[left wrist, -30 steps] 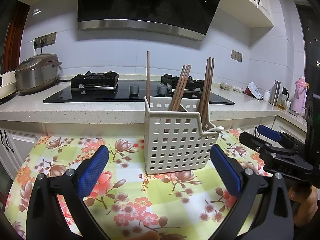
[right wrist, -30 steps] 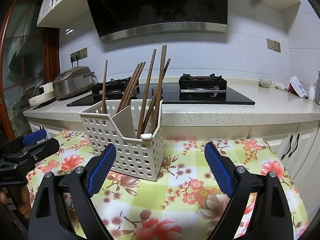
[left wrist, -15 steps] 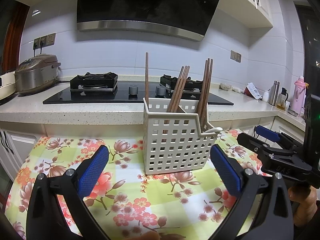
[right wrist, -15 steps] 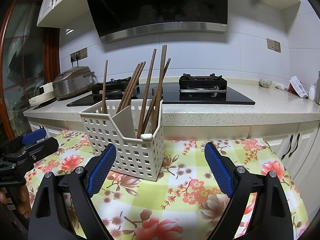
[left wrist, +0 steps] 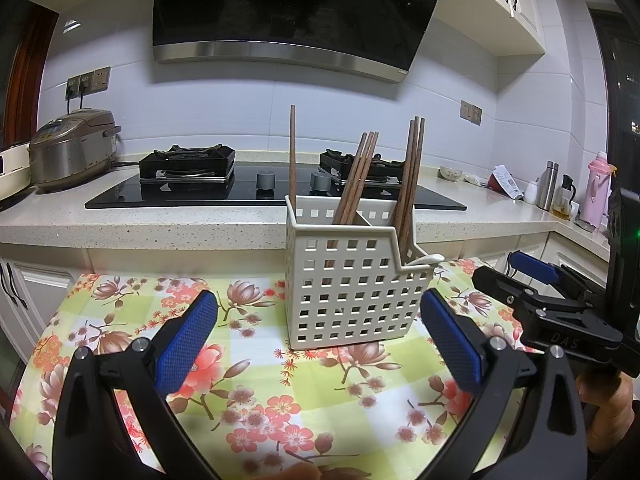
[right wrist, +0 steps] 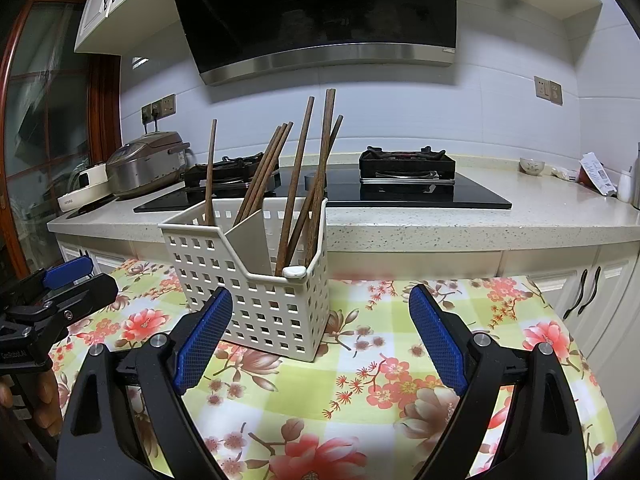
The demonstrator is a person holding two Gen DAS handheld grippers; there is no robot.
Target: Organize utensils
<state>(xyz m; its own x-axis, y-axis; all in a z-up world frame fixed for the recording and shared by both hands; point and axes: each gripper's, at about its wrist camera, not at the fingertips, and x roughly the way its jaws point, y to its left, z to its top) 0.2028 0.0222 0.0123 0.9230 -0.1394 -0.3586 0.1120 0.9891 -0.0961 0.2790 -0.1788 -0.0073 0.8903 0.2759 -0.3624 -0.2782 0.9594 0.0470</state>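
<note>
With every chopstick [left wrist: 354, 178] standing in the white basket [left wrist: 352, 292], we hold both the left gripper [left wrist: 318, 336] and right gripper [right wrist: 320, 336] spread and empty, judging sorting finished.

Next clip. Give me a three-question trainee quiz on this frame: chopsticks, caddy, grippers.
1. True or false: every chopstick stands inside the white caddy.
2. The caddy rests on: A) the stone counter, B) the floral tablecloth, C) the stove.
3. Fill in: both the left gripper and the right gripper are ____ and hold nothing.

Key: 1 true, with none lying on the cloth in either view. 2 B. 3 open.
</note>
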